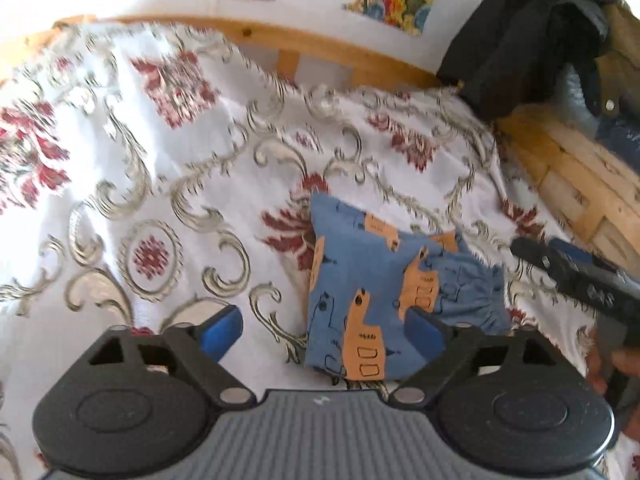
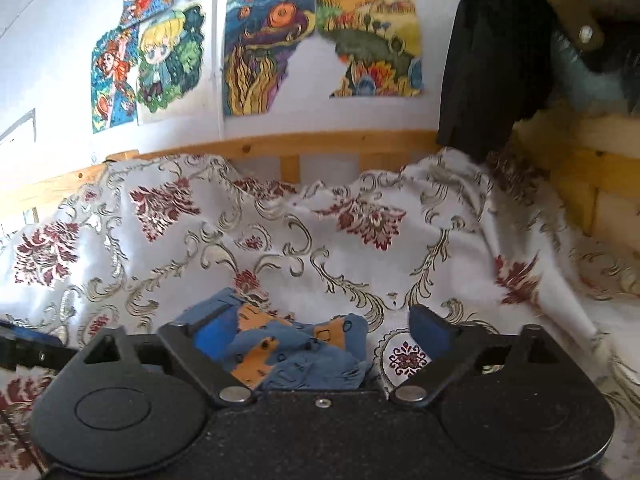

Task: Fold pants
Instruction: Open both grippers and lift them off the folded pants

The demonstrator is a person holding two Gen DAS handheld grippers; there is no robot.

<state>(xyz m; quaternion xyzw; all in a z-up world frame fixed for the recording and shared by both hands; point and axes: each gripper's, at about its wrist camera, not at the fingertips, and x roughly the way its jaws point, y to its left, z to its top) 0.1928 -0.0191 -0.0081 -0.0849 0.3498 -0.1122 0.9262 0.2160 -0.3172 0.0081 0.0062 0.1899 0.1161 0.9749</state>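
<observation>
The pants [image 1: 372, 284] are small, blue with orange animal prints, and lie folded into a compact bundle on a white floral bedspread [image 1: 168, 184]. My left gripper [image 1: 324, 330] is open just above the bundle's near left part; its right finger overlaps the cloth, its left finger is over the bedspread. The right gripper [image 1: 576, 276] shows at the right edge of the left wrist view, held by a hand, beside the bundle's right end. In the right wrist view the right gripper [image 2: 324, 334] is open, with the pants [image 2: 304, 352] low between its fingers, nothing clamped.
A wooden bed rail [image 2: 280, 148] runs behind the bedspread, with colourful drawings [image 2: 256, 48] on the wall above. Dark clothes [image 2: 492, 52] hang at the right over a wooden slatted headboard [image 1: 576, 184]. The bedspread bunches up along the rail.
</observation>
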